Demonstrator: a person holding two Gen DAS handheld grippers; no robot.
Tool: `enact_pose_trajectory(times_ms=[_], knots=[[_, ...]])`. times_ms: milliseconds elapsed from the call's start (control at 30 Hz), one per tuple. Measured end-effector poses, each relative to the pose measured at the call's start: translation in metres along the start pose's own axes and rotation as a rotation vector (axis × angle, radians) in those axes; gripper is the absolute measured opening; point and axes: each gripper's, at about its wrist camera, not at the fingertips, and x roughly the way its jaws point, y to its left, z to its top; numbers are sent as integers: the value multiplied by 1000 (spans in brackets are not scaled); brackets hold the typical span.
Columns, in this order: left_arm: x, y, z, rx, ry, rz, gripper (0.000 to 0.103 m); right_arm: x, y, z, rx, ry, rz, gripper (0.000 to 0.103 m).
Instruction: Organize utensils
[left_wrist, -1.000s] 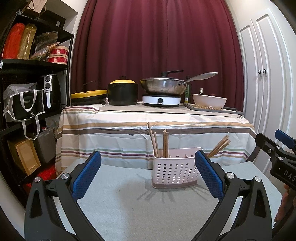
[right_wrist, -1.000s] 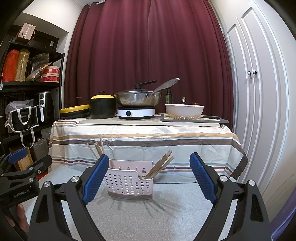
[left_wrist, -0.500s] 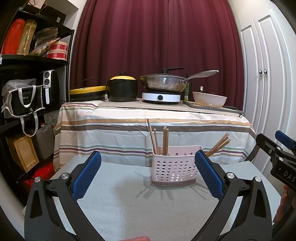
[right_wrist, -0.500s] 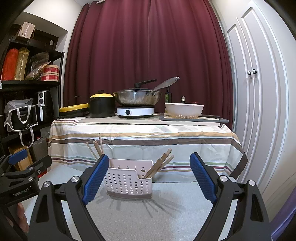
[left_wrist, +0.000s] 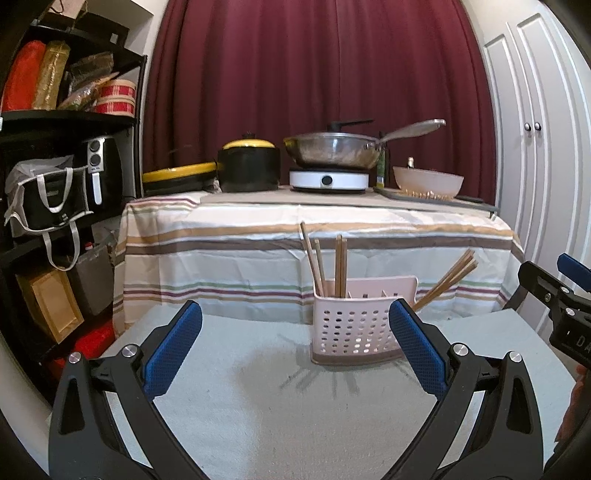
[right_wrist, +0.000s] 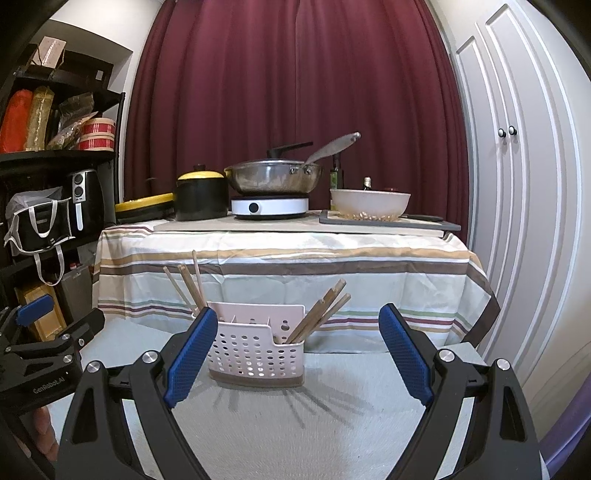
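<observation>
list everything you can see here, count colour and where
caddy: one, pink, holes in the walls, on the near grey table
chopsticks: two wooden bunches, one at each end of the caddy
far table: one, striped cloth, behind the caddy
pot: one, black with yellow lid, far table left
pan: one, steel, on the white hotplate
bowl: one, white, on a dark tray, far table right
curtain: dark red, back wall
shelf: black, left, with bags and packets
cupboard: white, right
left gripper: fingers open, holding nothing
right gripper: fingers open, holding nothing
</observation>
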Motion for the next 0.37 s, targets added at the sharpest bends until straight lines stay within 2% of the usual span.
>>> enact_pose_trajectory(times_ms=[100,233,367], knots=[[16,0,-6,6,35,-20,99,10,-2,-5,3,21,-3,86],[47,4,-20,3,107,1,99,28,-10,-17,13,62,-16,86],[90,13,-42,-12,227,29,99,56,-25,-36,45,134,-32,86]])
